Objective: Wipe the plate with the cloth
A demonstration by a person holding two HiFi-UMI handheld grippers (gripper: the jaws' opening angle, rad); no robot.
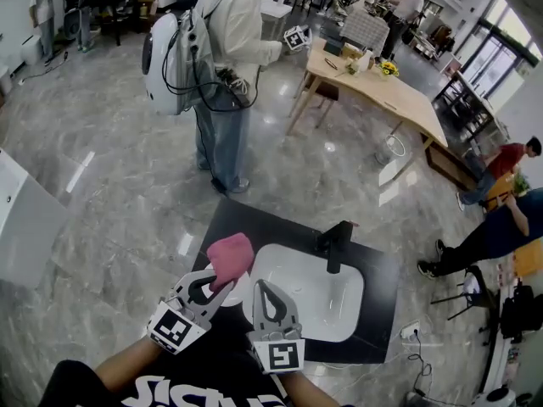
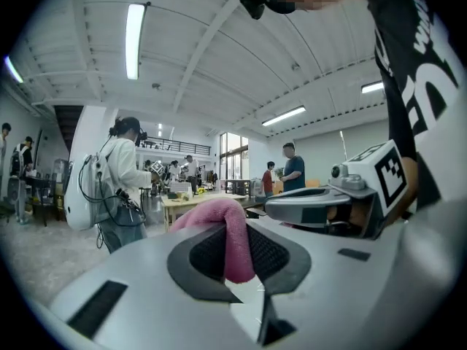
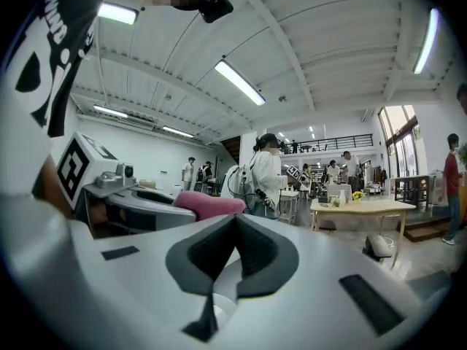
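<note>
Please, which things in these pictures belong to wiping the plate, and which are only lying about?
For the job:
- pink cloth, pinched in the left claw
- right claw, shut and empty
- probably the plate, a white rim below them

Just lying about:
- white sink
- black tap
- wooden table
- white backpack

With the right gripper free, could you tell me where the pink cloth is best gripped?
Take the bunched free end of the pink cloth, which bulges beyond the tips of the left gripper clamping it. Come from the person's right, probably: that lobe is thick and unobstructed.
</note>
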